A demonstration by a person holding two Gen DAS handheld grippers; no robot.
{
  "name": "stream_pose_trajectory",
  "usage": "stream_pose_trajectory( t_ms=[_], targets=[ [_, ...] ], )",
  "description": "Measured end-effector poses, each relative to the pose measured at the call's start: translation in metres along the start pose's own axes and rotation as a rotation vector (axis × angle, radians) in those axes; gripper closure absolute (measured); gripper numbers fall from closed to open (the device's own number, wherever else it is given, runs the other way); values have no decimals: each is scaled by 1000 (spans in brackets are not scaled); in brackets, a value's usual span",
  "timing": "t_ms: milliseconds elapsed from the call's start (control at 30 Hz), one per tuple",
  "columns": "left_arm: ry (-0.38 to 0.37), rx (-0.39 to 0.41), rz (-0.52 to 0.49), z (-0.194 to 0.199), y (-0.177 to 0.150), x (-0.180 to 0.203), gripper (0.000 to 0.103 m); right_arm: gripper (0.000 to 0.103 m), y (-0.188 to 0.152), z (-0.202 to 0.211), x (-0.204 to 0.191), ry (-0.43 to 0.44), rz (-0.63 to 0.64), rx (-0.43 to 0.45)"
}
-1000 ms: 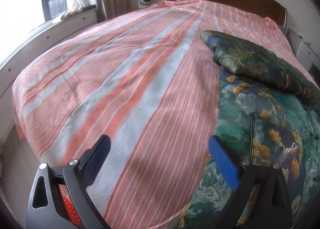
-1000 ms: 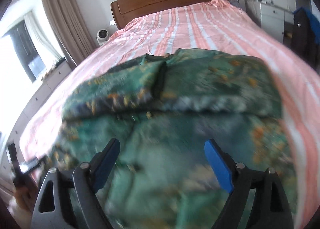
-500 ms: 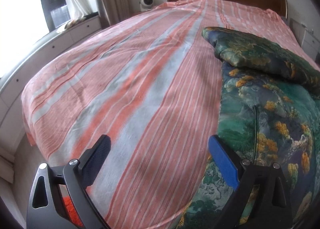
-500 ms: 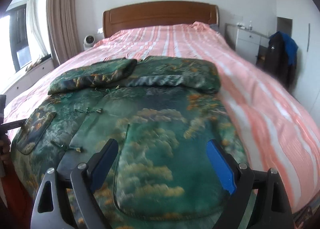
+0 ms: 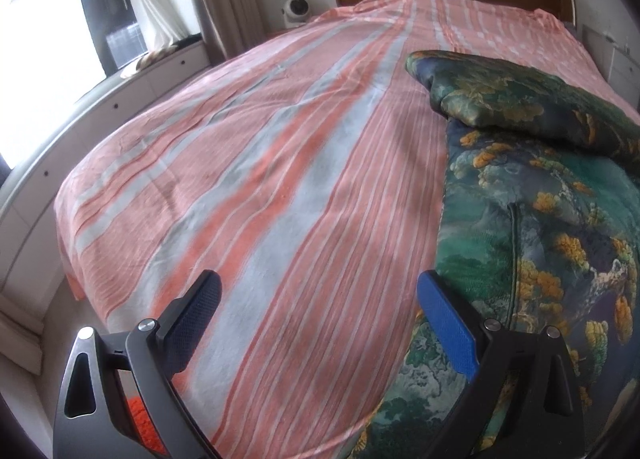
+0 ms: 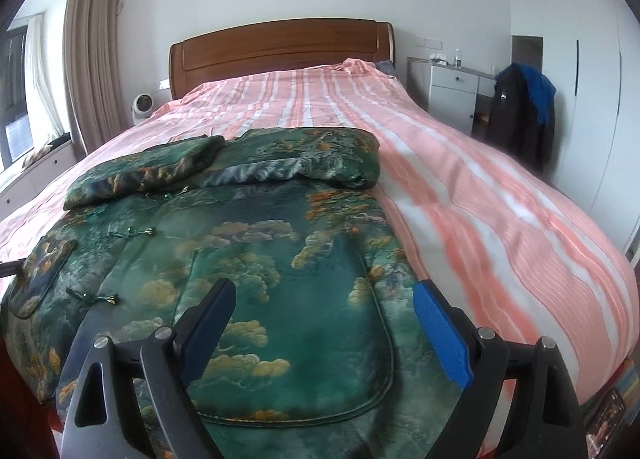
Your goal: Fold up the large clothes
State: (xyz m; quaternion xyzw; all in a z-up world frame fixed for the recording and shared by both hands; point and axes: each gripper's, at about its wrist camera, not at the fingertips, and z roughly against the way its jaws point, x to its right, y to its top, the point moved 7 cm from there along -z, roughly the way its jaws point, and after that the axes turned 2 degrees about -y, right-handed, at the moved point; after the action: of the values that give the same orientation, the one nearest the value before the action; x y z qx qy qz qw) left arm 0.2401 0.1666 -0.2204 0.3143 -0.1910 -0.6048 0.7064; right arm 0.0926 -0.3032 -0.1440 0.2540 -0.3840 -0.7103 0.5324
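A large green padded jacket with a gold cloud and tree pattern lies flat on the bed, its sleeves folded across the top. In the left wrist view the same jacket fills the right side. My right gripper hovers open over the jacket's near hem, nothing between its fingers. My left gripper is open above the bare striped sheet, just left of the jacket's edge. One blue pad sits close to that edge without touching it.
The bed has a wooden headboard. A small white fan stands beside it on the left. Curtains and a window seat run along the left. A white cabinet and a dark hanging coat stand on the right.
The right gripper swung rightwards and now faces straight up the bed, with the right side of the room in sight. The left gripper's view tilted slightly. Both stayed open.
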Motion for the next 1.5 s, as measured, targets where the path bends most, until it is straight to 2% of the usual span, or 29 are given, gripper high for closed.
stream_pose_trajectory(
  t_ms=[1500],
  targets=[
    [15, 5, -11, 0, -1, 0, 4, 13, -4, -1, 1, -10, 10, 1]
  ],
)
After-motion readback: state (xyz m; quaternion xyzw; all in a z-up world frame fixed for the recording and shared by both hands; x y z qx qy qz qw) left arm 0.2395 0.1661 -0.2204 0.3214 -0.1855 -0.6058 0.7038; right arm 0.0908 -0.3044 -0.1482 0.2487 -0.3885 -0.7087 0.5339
